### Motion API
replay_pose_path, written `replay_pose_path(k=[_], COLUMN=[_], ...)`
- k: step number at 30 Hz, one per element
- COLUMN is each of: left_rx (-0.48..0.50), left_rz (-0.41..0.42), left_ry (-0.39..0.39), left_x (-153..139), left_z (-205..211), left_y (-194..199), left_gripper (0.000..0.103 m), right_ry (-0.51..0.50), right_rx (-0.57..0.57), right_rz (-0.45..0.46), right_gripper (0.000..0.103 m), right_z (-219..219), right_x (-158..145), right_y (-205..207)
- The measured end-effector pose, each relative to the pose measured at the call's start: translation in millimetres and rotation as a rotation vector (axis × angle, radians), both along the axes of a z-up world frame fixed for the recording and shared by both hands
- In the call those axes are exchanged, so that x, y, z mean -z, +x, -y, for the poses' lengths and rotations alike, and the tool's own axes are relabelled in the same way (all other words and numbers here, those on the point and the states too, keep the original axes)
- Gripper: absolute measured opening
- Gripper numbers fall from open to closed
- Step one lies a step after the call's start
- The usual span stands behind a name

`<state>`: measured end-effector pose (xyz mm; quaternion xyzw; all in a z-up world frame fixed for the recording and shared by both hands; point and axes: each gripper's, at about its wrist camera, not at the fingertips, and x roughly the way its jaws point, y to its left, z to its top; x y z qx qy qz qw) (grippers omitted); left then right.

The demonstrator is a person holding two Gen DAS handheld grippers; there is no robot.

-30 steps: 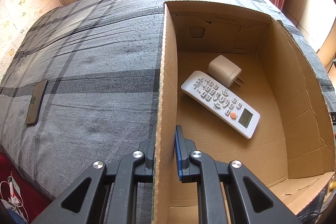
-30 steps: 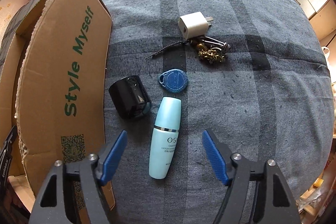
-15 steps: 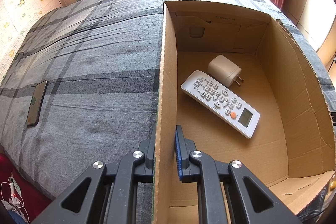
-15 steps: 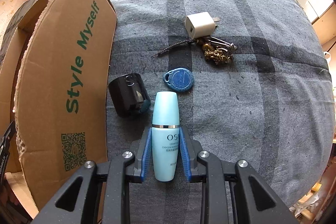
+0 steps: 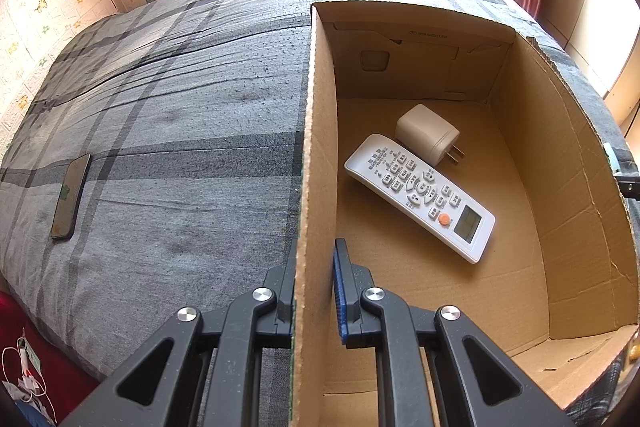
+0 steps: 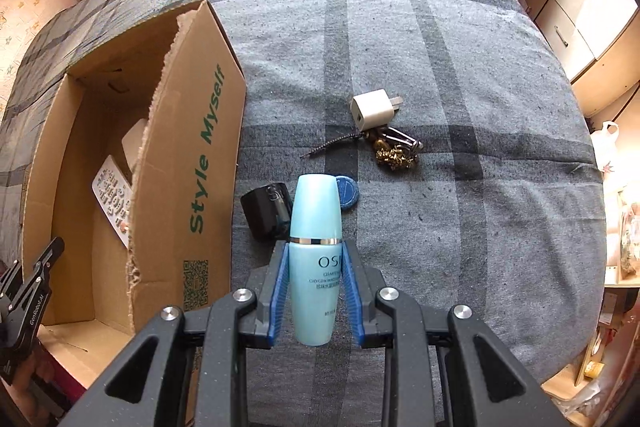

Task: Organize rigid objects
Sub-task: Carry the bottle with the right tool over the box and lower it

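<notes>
Cardboard box (image 5: 560, 155) holds remote (image 5: 420, 195) and charger (image 5: 426, 133). Right gripper (image 6: 316, 287) pinches blue bottle (image 6: 316, 251); left gripper (image 5: 314, 291) clamps box wall. Second charger (image 6: 374, 109), keys (image 6: 394, 149), black cap (image 6: 266, 213) and fob (image 6: 348, 191) remain right of box.

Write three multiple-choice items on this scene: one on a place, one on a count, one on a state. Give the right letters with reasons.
1. Where does the remote control lie?
A. on the bedspread
B. inside the cardboard box
C. between the right tool's fingers

2. How many things lie in the box?
A. two
B. four
C. none

3. What is the right tool doing?
A. hanging open over the keys
B. shut on the blue bottle
C. clamping the box wall

Answers:
1 B: the left wrist view shows it on the box floor.
2 A: only the remote and a white charger are there.
3 B: both blue pads press the bottle's sides; it is the left tool that clamps the wall.
</notes>
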<state>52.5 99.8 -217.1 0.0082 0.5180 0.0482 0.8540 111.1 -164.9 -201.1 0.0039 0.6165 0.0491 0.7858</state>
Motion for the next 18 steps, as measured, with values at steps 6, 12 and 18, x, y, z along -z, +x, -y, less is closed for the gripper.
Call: replay_pose_path(k=[6, 12, 18], left_rx=[0.000, 0.001, 0.001], left_rz=[0.000, 0.000, 0.000], left_ry=[0.001, 0.003, 0.003], left_x=[0, 0, 0], left_z=[0, 0, 0], left_y=[0, 0, -1], left_gripper=[0.014, 0.014, 0.014], right_ry=[-0.007, 0.001, 0.014], right_rx=[-0.036, -0.071, -0.128], right_rz=[0.055, 0.107, 0.143], right_gripper=[0.027, 0.027, 0.027], right_z=[-10, -26, -49], right_x=[-30, -59, -77], right_y=[7, 9, 12])
